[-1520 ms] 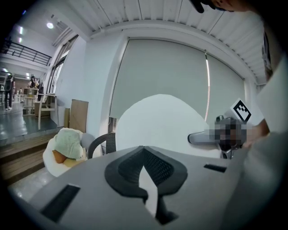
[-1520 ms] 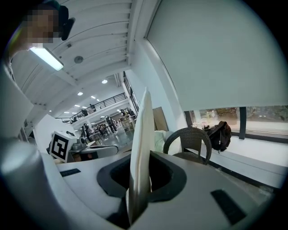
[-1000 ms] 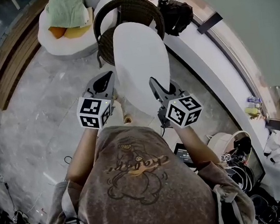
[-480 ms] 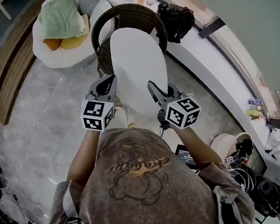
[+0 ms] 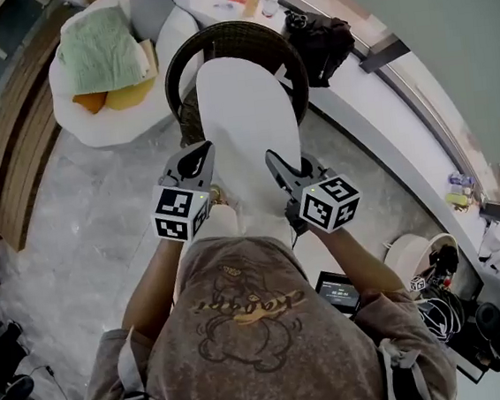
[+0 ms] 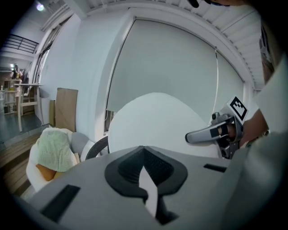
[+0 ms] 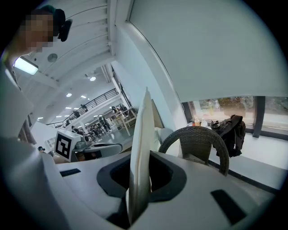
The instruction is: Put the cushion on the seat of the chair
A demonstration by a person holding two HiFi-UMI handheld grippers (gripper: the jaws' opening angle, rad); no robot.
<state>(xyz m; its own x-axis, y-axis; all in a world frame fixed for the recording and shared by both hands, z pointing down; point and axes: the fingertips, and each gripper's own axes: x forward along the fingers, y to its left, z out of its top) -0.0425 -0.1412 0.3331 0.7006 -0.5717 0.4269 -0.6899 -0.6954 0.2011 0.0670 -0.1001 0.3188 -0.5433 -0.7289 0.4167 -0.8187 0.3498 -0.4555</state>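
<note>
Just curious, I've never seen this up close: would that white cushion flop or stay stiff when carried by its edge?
Probably fairly stiff: the cushion juts out flat, pinched only at its near end by the left gripper and right gripper. It is likely light too, since those two small pinches carry it.

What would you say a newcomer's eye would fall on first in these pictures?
A large white oval cushion dominates the centre, gripped at its near end by the left gripper and the right gripper. Just beyond it stands a dark wicker chair, and to its left a white seat bearing a green blanket.
</note>
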